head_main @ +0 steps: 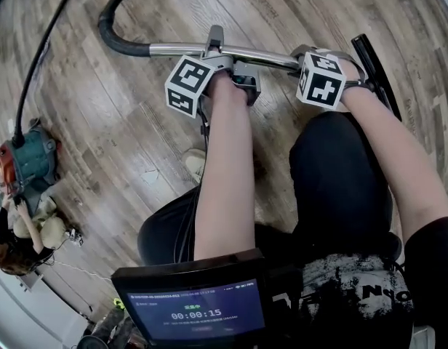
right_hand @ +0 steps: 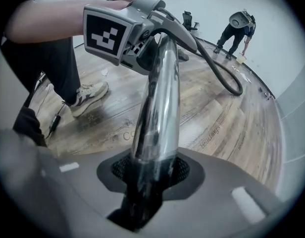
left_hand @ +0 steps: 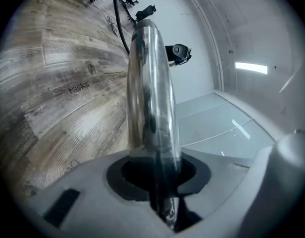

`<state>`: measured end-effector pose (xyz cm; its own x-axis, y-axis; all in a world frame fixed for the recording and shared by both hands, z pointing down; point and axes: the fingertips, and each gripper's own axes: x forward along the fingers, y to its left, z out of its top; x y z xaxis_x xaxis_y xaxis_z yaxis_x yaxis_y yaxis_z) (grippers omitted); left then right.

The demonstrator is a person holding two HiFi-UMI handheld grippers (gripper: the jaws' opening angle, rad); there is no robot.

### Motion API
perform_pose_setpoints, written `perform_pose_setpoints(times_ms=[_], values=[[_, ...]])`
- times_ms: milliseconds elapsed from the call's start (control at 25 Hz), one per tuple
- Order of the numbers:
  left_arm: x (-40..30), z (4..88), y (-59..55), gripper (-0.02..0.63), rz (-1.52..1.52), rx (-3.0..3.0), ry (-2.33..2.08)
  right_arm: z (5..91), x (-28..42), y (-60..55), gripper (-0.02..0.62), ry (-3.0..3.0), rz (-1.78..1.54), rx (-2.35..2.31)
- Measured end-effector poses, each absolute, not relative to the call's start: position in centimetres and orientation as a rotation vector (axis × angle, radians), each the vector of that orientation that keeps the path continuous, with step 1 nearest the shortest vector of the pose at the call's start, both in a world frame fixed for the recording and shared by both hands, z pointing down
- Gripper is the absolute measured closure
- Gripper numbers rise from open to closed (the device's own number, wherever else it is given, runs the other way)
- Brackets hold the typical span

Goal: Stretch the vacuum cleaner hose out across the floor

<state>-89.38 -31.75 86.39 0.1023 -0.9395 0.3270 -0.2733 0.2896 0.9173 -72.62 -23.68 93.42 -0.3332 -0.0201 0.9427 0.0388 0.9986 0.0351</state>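
Head view, nearest the camera: a small screen [head_main: 198,313] sits at the bottom edge. Beyond it are the person's dark trousers, both bare forearms reaching forward, and one pale shoe [head_main: 196,162] planted on the wooden floor [head_main: 137,122].

At the ends of the forearms the left gripper [head_main: 213,46] and the right gripper [head_main: 304,53] sit side by side along the same chrome tube [head_main: 177,49], which is held roughly level above the floor, with a black bar [head_main: 373,67] angling off at its right end.

In the left gripper view the fingers of the left gripper [left_hand: 160,182] are clamped on the chrome tube [left_hand: 152,108], which rises straight out from between them. In the right gripper view the fingers of the right gripper [right_hand: 147,182] are likewise clamped on the chrome tube [right_hand: 160,98], with the left gripper [right_hand: 137,33] holding it further along.

From the tube's left end the black hose [head_main: 111,31] bends up and away. Its black line loops over the boards [right_hand: 222,78] and comes down to the teal and red vacuum cleaner body [head_main: 28,162], which stands on the floor well off to the left.

Far across the room, another person [right_hand: 236,29] bends over near the wall.
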Motion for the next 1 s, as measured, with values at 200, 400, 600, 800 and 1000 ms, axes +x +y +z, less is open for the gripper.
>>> perform_pose_setpoints(times_ms=[200, 400, 600, 800, 1000], values=[[-89.0, 80.9, -30.0, 0.515, -0.752, 1.193, -1.383, 87.5, -72.2, -20.7, 0.465, -1.898, 0.027, -0.069], [-86.5, 70.5, -27.4, 0.518, -0.711, 1.230, -1.350, 76.7, -70.5, -16.3, 0.465, -1.923, 0.162, -0.096], [-82.9, 59.8, -24.8, 0.525, -0.661, 1.235, -1.342, 66.1, -67.2, -12.2, 0.465, -1.942, 0.289, -0.158], [-78.2, 50.9, -20.9, 0.528, -0.628, 1.210, -1.334, 56.4, -62.9, -8.1, 0.463, -1.951, 0.348, -0.216], [-74.1, 43.5, -17.8, 0.532, -0.609, 1.184, -1.341, 48.8, -58.6, -5.4, 0.463, -1.954, 0.381, -0.321]])
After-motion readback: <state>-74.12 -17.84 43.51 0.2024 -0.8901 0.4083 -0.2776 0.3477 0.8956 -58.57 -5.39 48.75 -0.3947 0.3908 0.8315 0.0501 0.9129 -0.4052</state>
